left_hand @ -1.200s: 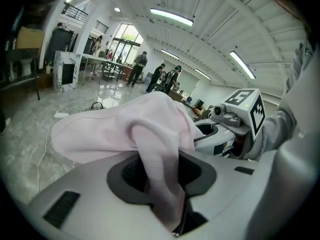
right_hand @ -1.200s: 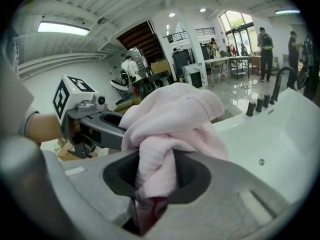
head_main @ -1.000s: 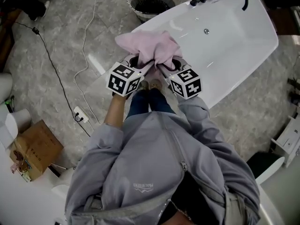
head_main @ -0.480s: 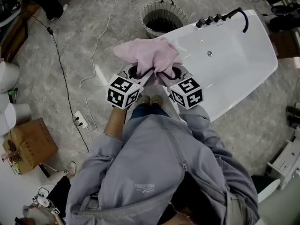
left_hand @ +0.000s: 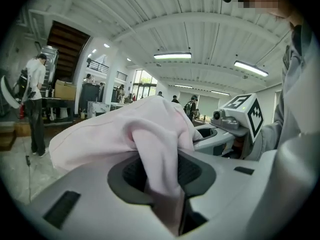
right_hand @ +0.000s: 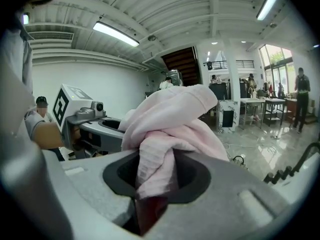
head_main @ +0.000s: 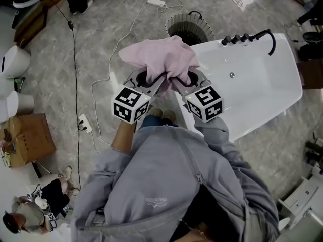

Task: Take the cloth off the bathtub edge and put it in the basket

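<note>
cloth held off the tub, both grippers clamped on it

pink cloth [head_main: 159, 59]: bunched, lifted, hanging between the two grippers. it is clear of the bathtub [head_main: 262, 84] edge and not in the basket [head_main: 208, 32]. in the head view its far fold overlaps the basket's near rim; cannot tell height above it.

left gripper [head_main: 150, 80]: jaws closed onto a fold of the cloth. its own view shows the fabric pinched in the narrow slot between the pads and spilling up and leftward over the jaw housing.

right gripper [head_main: 180, 79]: same condition, jaws pressed on a ribbed wad of the cloth, which rises from the slot and drapes forward.

the two grippers sit side by side, close, tips angled toward each other. marker cubes face the head camera.

surroundings: white tub to the right, dark faucet set [head_main: 252, 37] at its far end. round ribbed basket on the grey marbled floor [head_main: 116, 14] just beside the tub's far corner. black cable [head_main: 75, 59] on the floor at left, cardboard box [head_main: 25, 140] further left.
</note>
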{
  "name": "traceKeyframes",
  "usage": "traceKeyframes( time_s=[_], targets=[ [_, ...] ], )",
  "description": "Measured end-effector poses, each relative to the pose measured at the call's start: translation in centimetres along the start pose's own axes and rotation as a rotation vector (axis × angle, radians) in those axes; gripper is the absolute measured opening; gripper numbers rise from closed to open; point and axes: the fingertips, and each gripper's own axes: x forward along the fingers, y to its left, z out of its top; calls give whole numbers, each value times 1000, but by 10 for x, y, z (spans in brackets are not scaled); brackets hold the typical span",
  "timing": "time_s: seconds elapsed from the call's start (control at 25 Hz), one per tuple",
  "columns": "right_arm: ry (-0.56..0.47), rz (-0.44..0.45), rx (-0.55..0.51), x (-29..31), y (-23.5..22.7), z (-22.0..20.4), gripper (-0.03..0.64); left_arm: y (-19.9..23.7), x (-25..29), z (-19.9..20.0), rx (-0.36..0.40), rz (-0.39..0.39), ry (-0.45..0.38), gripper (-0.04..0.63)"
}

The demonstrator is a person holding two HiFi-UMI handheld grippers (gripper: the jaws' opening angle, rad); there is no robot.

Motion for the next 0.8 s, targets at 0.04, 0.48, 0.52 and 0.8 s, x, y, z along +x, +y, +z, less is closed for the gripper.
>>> traceKeyframes(
  time_s=[0.04, 0.48, 0.52, 0.8],
  targets=[
    [-8, 11, -11, 1, 2, 4, 112, 1, -3, 3, 4, 18, -11, 112],
    [-34, 121, -86, 26, 24, 32, 112, 28, -36, 16, -11, 169, -86, 110],
    [-34, 127, -91, 32, 25, 35, 112, 33, -39, 16, -15, 177, -91, 110],
    [-28, 152, -113, 82, 19, 55, 112, 87, -39, 23, -36, 210, -114, 110]
  ],
)
